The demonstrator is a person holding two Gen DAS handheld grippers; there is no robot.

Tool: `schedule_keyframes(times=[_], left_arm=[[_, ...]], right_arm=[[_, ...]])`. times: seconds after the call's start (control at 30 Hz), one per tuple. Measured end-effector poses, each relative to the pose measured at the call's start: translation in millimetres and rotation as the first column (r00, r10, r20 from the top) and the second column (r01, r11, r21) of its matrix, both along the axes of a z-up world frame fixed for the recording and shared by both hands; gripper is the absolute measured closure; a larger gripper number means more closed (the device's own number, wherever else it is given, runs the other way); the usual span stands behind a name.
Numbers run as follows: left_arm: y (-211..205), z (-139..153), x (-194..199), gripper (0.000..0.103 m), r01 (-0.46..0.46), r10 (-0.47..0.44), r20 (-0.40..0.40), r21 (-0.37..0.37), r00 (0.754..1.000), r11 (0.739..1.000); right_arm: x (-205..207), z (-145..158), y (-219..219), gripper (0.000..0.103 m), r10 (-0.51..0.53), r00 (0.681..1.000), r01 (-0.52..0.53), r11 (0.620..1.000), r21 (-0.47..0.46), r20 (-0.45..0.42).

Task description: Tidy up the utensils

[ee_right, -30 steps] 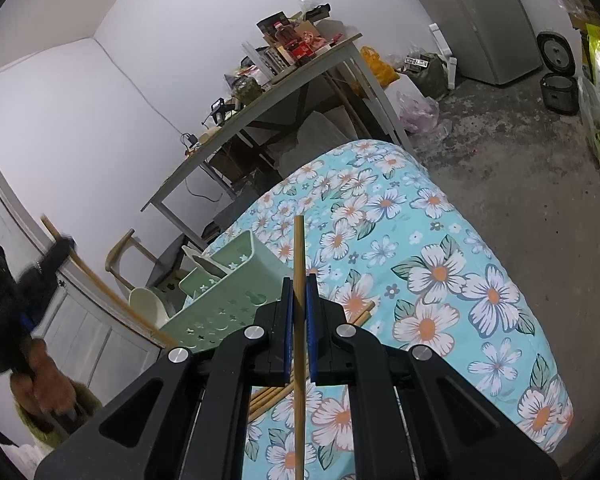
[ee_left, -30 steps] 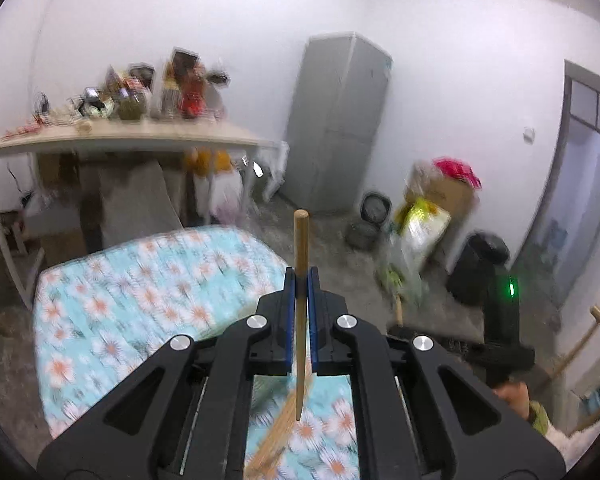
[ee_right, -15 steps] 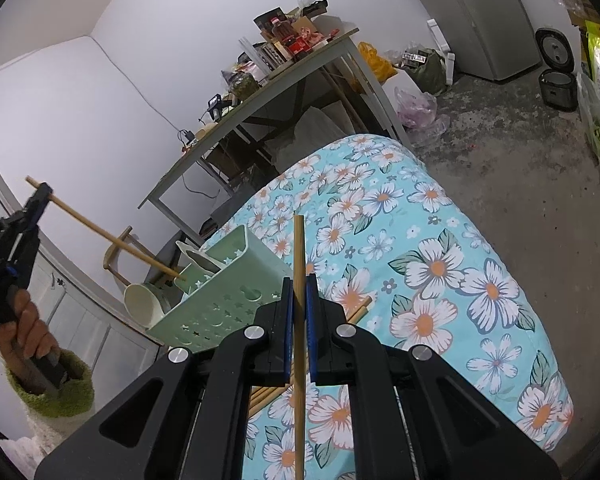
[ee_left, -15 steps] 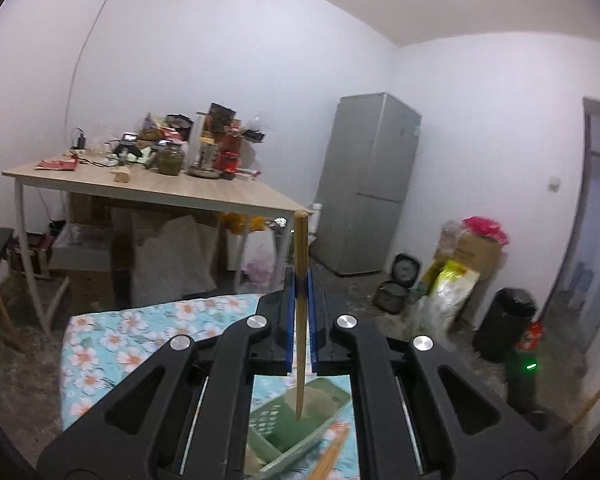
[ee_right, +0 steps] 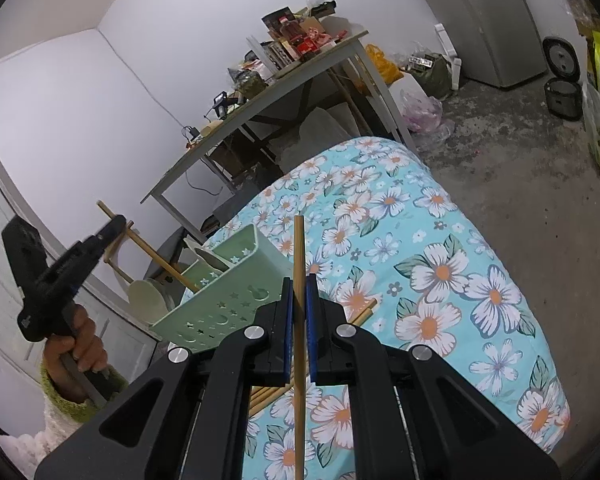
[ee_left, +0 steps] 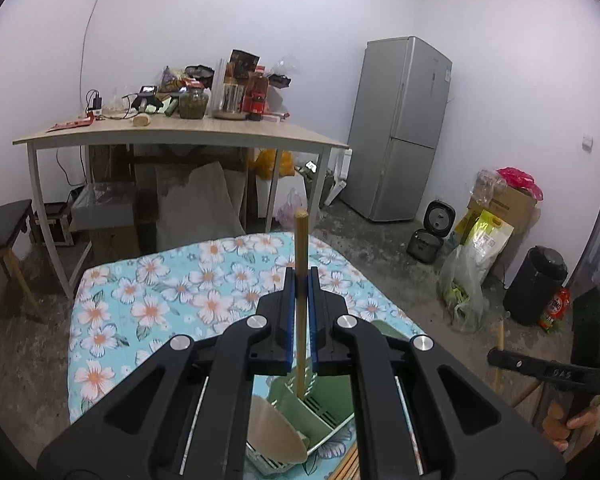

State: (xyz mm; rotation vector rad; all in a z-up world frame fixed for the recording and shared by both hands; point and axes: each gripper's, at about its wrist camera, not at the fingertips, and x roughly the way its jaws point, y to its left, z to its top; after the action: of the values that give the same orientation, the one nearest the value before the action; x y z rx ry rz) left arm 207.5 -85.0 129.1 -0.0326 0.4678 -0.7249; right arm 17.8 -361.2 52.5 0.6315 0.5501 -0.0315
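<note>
My left gripper [ee_left: 300, 280] is shut on a wooden chopstick [ee_left: 300, 240]; its lower end dips into the green utensil holder [ee_left: 320, 404] under the gripper. In the right wrist view the left gripper [ee_right: 114, 226] sits left of the holder [ee_right: 228, 280], its chopstick [ee_right: 156, 256] slanting down into a compartment. My right gripper [ee_right: 299, 288] is shut on another wooden chopstick [ee_right: 299, 248], above the floral cloth, right of the holder. It also shows in the left wrist view [ee_left: 500, 354].
Loose chopsticks [ee_right: 360, 312] lie on the floral tablecloth [ee_right: 440, 260] beside the holder. A pale spoon [ee_right: 210, 256] stands in the holder and a cream bowl [ee_left: 274, 436] leans by it. A cluttered table [ee_left: 180, 136] and a fridge [ee_left: 404, 128] stand behind.
My left gripper has swung over the holder and lowered, so its chopstick tip now reaches into a compartment. The right gripper has stayed almost still with its chopstick.
</note>
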Motion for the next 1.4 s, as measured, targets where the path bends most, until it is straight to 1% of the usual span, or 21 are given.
schedule_keyframes(times=[0.07, 0.2, 0.33, 0.47, 0.6, 0.67, 0.8, 0.93, 1.1, 1.2, 1.27, 1.4], left_arm=[[2, -3, -1, 0.097, 0.002, -0.002, -0.006, -0.006, 1.000, 1.000], [9, -7, -2, 0.086, 0.004, -0.004, -0.017, -0.020, 1.000, 1.000], [18, -8, -6, 0.083, 0.004, -0.005, -0.018, -0.043, 1.000, 0.999], [31, -5, -15, 0.077, -0.003, 0.003, 0.001, -0.080, 1.000, 0.997], [49, -6, -23, 0.069, -0.021, 0.022, 0.010, -0.112, 1.000, 0.994], [58, -9, -25, 0.068, -0.033, 0.034, 0.009, -0.123, 0.999, 0.992], [77, -14, -29, 0.066, -0.060, 0.060, 0.000, -0.137, 0.998, 0.989], [98, -24, -32, 0.064, -0.092, 0.091, -0.012, -0.148, 0.996, 0.985], [123, -41, -32, 0.063, -0.128, 0.123, -0.040, -0.151, 0.992, 0.980], [136, -49, -30, 0.063, -0.153, 0.147, -0.049, -0.145, 0.988, 0.978], [143, -55, -27, 0.063, -0.167, 0.160, -0.061, -0.145, 0.985, 0.975], [153, -64, -24, 0.063, -0.187, 0.176, -0.084, -0.144, 0.981, 0.972]], right_arm=[[-1, 7, 3, 0.097, 0.007, 1.000, -0.006, 1.000, -0.016, 0.012], [0, 24, 10, 0.097, 0.023, 0.999, -0.021, 0.998, -0.053, 0.042], [2, 45, 19, 0.097, 0.045, 0.995, -0.038, 0.995, -0.092, 0.084], [6, 70, 28, 0.097, 0.076, 0.987, -0.056, 0.989, -0.139, 0.139], [18, 101, 40, 0.097, 0.124, 0.971, -0.086, 0.980, -0.182, 0.207], [24, 115, 46, 0.097, 0.145, 0.960, -0.097, 0.975, -0.201, 0.240], [41, 148, 63, 0.097, 0.198, 0.928, -0.117, 0.959, -0.259, 0.316], [64, 169, 79, 0.097, 0.243, 0.903, -0.137, 0.944, -0.299, 0.354], [99, 182, 97, 0.097, 0.289, 0.880, -0.160, 0.927, -0.338, 0.377], [121, 182, 107, 0.097, 0.305, 0.874, -0.168, 0.920, -0.354, 0.377], [132, 180, 114, 0.097, 0.305, 0.878, -0.162, 0.915, -0.371, 0.369], [157, 157, 127, 0.097, 0.305, 0.896, -0.154, 0.895, -0.419, 0.322]])
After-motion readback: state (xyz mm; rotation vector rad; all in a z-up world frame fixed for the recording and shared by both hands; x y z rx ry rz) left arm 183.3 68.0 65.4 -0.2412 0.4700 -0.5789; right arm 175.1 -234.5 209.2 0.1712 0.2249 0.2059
